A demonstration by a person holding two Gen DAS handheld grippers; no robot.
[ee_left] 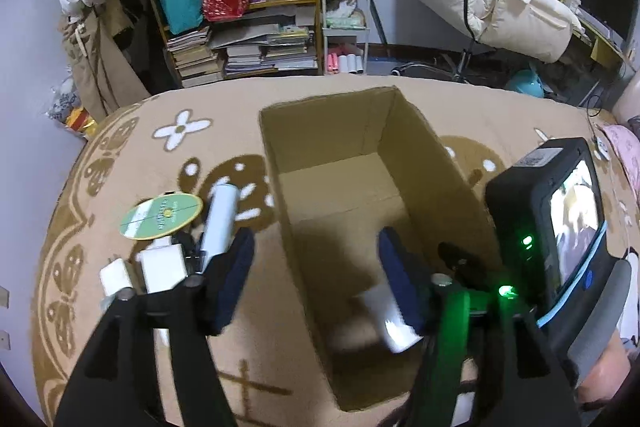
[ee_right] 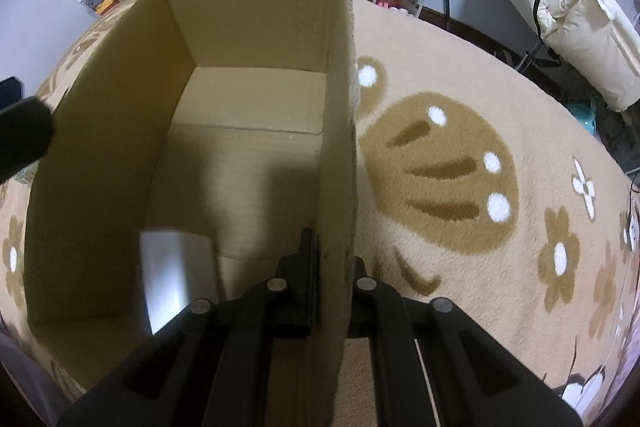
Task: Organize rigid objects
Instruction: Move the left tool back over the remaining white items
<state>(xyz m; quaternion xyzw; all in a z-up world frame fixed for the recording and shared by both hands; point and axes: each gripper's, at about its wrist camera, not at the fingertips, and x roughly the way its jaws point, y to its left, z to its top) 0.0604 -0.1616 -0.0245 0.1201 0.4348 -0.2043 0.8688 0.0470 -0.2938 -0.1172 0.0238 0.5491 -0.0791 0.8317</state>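
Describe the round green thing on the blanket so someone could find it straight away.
Start at the open cardboard box on the tan flower-patterned blanket. Left of the box lies a small cluster of white items; the green disc sits at its far-left edge. It is the only flat, round, green-and-white labelled piece there.

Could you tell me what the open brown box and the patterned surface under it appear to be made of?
The open brown box looks like corrugated cardboard: matte tan walls, fold creases, raw cut edges. The patterned surface under it seems to be a fleecy textile, a plush blanket or rug, judging by its fuzzy nap and soft-edged brown mushroom and flower motifs; which one is unclear.
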